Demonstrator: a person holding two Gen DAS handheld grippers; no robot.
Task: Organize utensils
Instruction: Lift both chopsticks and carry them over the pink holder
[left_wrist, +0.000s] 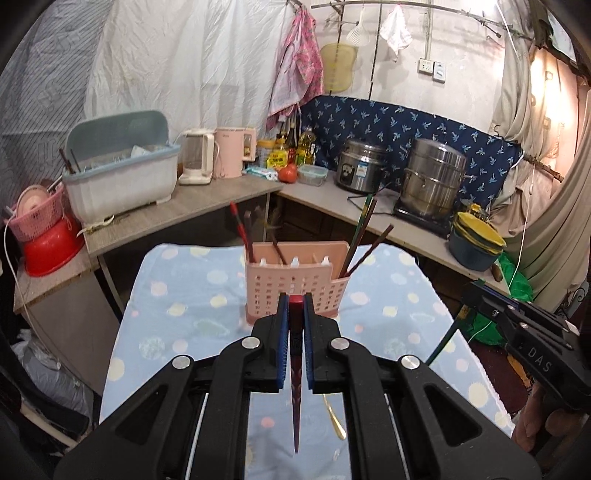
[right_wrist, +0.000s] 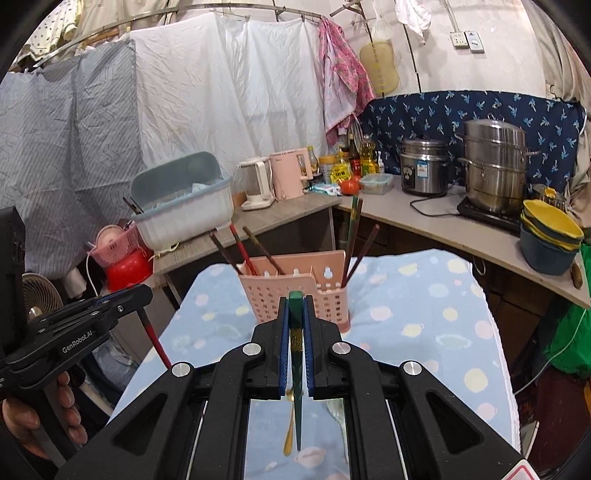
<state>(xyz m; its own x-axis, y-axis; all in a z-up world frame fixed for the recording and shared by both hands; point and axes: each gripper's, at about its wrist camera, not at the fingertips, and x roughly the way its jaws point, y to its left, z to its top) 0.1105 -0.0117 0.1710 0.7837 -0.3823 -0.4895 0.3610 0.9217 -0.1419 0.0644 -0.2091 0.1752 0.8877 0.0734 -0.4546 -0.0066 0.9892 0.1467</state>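
A pink perforated utensil holder stands on the blue spotted cloth, with several chopsticks leaning in its left and right compartments; it also shows in the right wrist view. My left gripper is shut on a red chopstick, held above the cloth in front of the holder. My right gripper is shut on a green chopstick, also in front of the holder. A gold utensil lies on the cloth below the grippers.
Behind the cloth-covered table runs an L-shaped counter with a dish-drainer box, kettles, bottles, a rice cooker, a steel steamer pot and stacked bowls. A red basin sits left.
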